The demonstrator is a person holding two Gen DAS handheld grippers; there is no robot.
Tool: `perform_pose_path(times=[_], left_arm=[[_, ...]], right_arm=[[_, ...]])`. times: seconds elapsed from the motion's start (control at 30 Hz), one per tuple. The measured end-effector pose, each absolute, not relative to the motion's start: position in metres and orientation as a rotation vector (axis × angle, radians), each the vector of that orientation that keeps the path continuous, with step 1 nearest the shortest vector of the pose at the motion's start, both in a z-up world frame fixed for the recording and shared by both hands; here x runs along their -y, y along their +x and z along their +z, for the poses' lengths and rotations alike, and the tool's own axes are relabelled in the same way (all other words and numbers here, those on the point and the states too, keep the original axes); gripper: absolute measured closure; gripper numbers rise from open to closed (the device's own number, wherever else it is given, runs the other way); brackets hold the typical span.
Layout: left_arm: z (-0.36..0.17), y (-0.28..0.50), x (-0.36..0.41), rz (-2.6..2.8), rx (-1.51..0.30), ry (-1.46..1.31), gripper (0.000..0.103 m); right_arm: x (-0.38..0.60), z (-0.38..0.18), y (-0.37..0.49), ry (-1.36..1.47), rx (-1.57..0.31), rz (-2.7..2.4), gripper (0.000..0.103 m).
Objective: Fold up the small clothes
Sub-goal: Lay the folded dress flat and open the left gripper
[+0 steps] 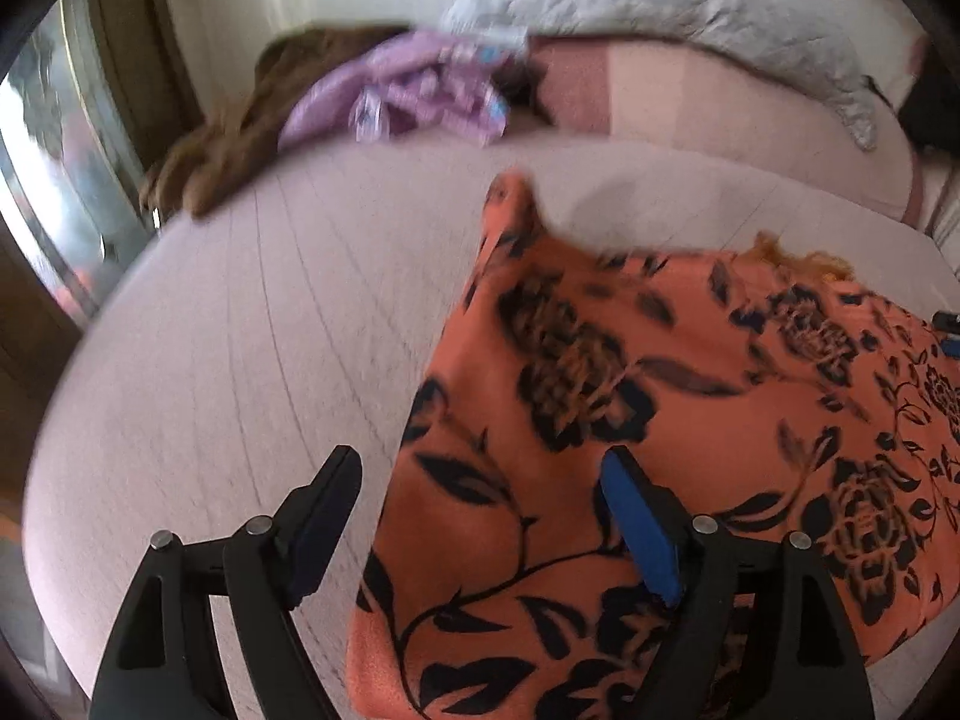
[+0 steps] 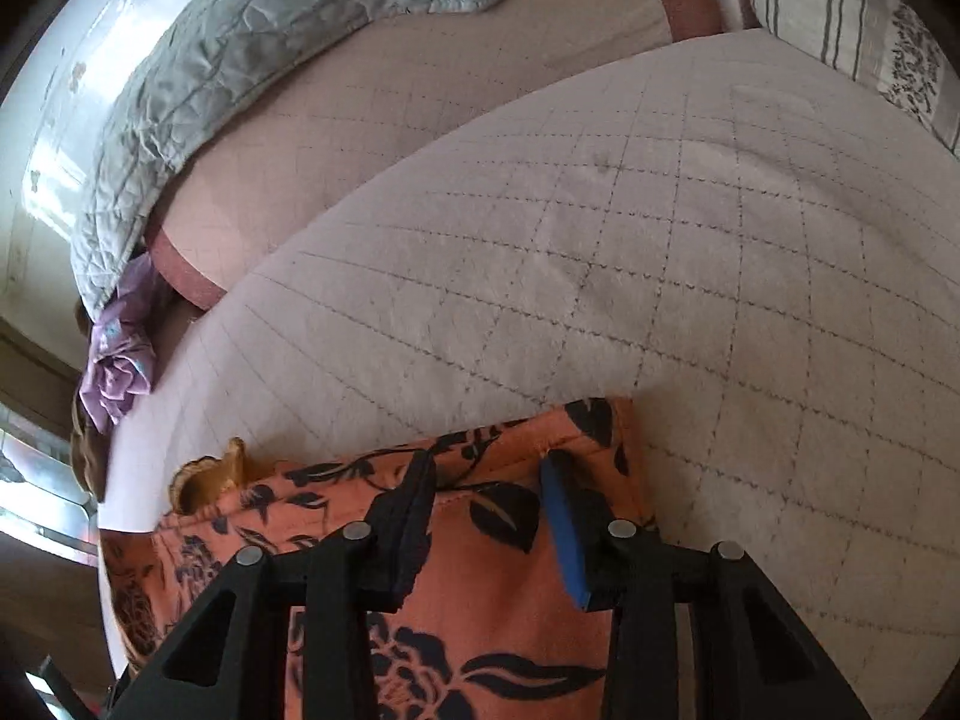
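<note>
Left and right wrist views, both grippers over the garment. I held the left gripper [image 1: 480, 486] low over the near-left edge of the orange garment [image 1: 660, 408], its jaws wide apart and gripping nothing: one finger stood over the bare quilt [image 1: 240, 330], the other over the cloth, so the edge lay between them, which I judged a stance for taking that edge. The right gripper [image 2: 489, 480] was likewise spread and empty, both fingers above the garment's far corner; whether the tips touched the fabric, I could not tell.

The garment lay on the pale stitched quilt, apparently kept flat so that a fold could be made cleanly. It was orange with a dark floral and leaf print, mostly smooth, with one corner peaked upward in the left view and a small yellowish ruffle [image 2: 210, 474] at its edge. A lilac garment [image 1: 414, 102] lay bunched well apart at the quilt's far side, beside a brown cloth [image 1: 240, 138] and below a grey blanket [image 1: 660, 6].
</note>
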State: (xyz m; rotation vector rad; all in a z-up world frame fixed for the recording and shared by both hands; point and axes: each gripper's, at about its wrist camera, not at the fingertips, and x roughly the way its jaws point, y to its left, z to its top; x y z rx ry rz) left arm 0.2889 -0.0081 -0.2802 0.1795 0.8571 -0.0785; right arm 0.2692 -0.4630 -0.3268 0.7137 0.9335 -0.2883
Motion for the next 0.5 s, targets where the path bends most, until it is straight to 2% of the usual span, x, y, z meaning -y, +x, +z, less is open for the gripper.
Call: perform_pose_path(times=[0.27,0.5], left_arm=[[-0.260,0.241,0.041,-0.249,-0.757,0.153,0.020],[-0.247,0.211,0.057,-0.281,-0.707,0.122,0.020]], right_arm=[[0.393,-0.265,0.195,0.590,-0.893,-0.130,0.061],[0.345,-0.275,0.118,0.538,-0.912,-0.096,0.061]])
